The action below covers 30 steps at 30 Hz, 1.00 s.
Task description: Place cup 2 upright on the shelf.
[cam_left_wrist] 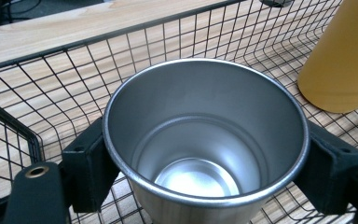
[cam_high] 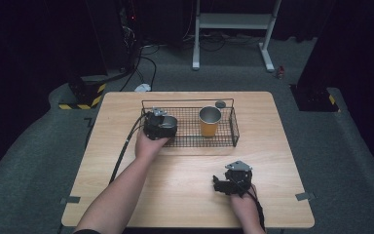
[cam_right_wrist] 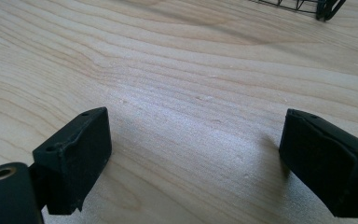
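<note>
A black wire basket (cam_high: 233, 127) stands on the wooden table (cam_high: 190, 195). My left gripper (cam_high: 161, 125) is over the basket's left end, shut on a silver steel cup (cam_left_wrist: 205, 144). Its black jaws press the cup's outer wall on both sides just below the rim, and the cup is upright and empty. An orange cup (cam_high: 210, 121) with a metal rim stands in the basket to the right; its orange wall (cam_left_wrist: 345, 60) is close beside the held cup. My right gripper (cam_high: 229, 185) rests low over the bare table near the front right, open, with nothing between its jaws (cam_right_wrist: 196, 158).
A small dark round lid (cam_high: 220, 104) lies on the table behind the basket. The basket's corner (cam_right_wrist: 326, 7) is far ahead of my right gripper. Beyond the table are grey carpet, cables and a white stand's legs (cam_high: 268, 53).
</note>
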{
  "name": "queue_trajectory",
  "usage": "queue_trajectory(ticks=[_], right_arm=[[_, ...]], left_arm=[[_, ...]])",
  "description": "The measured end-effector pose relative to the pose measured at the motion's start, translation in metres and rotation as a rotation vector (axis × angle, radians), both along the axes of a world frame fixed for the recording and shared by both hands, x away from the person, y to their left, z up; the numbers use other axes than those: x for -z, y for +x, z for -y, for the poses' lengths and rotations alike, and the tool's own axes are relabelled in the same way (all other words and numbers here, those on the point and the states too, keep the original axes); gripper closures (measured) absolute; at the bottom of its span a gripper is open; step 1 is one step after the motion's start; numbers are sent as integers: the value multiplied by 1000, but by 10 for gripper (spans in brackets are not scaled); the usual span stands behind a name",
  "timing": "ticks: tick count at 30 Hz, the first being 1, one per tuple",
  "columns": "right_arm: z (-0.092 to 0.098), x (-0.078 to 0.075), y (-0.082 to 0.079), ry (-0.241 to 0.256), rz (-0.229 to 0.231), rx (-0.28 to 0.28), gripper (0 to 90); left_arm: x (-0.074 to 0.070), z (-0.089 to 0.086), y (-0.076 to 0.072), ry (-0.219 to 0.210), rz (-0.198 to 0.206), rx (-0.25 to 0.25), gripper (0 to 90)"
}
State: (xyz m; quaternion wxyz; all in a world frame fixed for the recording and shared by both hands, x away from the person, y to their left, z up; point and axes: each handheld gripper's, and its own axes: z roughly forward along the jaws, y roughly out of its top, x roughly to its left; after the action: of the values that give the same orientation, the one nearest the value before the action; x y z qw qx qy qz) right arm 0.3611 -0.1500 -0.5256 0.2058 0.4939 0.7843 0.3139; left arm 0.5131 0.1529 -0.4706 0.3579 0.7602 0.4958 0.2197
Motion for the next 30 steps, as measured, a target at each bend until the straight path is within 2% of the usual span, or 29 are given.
queue_trajectory(ticks=[1,5,9,11,19,24,25,27,28,30], right_arm=[[0,0,0,0,0,0,89],[0,0,0,0,0,0,89],[0,0,0,0,0,0,89],[0,0,0,0,0,0,89],[0,0,0,0,0,1,89],[0,0,0,0,0,0,89],[0,0,0,0,0,0,89],[0,0,0,0,0,-1,88],[0,0,0,0,-1,-1,89],[0,0,0,0,0,-1,89]], left_arm=[[0,-1,0,6,0,2,185],[-1,-3,1,-14,-21,-4,183],[-1,-5,1,5,-35,2,175],[0,-5,0,1,-43,1,166],[0,-5,-2,30,-38,9,149],[-1,-5,-2,28,-48,5,141],[-1,-4,-2,42,-46,10,141],[-2,-4,-2,40,-47,10,141],[-2,-4,-2,23,-51,7,138],[-3,-4,-2,27,-47,6,130]])
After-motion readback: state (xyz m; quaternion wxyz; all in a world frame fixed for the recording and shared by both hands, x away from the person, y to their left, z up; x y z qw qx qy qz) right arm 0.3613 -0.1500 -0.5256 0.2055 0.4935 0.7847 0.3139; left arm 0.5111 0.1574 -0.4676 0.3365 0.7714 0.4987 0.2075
